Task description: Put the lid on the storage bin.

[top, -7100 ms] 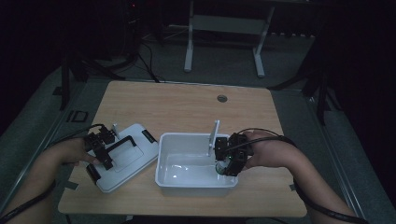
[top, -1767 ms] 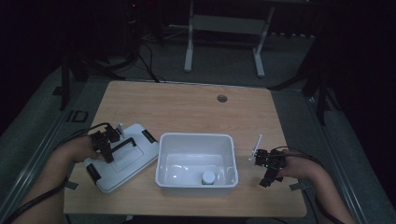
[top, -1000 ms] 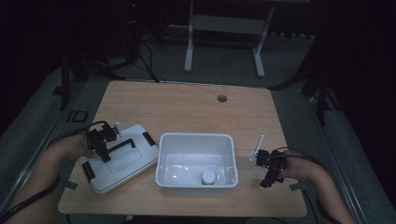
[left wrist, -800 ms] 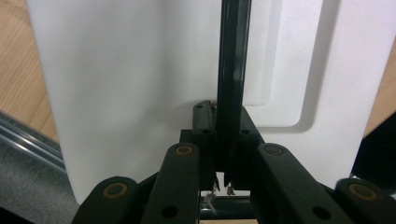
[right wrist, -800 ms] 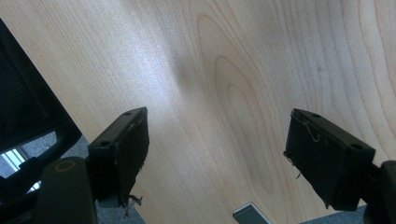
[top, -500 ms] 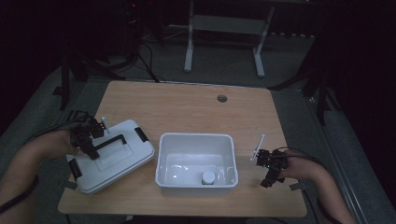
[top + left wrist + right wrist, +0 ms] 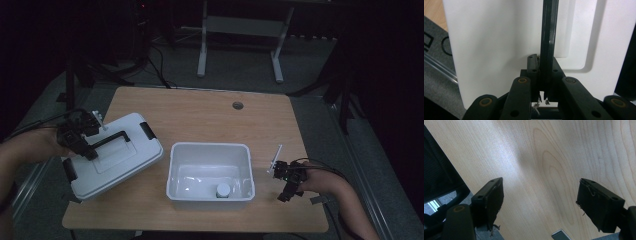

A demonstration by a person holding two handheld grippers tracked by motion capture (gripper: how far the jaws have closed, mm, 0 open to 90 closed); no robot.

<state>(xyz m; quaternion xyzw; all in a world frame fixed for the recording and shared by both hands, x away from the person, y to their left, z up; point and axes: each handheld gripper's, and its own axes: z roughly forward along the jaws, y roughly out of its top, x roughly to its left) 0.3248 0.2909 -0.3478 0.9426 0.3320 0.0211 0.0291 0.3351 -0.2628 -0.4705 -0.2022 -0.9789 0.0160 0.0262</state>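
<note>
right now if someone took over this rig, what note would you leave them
Left gripper: shut on the black handle of the white lid, lid tilted up over the table's left side.
Right gripper: open, holds nothing, low over the wood right of the white bin.
Done: small white round item lies in the bin.
Left: probably bring the lid across, set it on the bin and let go.

No words, brand names or numbers can be read anywhere. The grey mat point(image 7: 439, 50) at nine o'clock in the left gripper view carries black outline shapes, a square and a circle, not legible as text.
</note>
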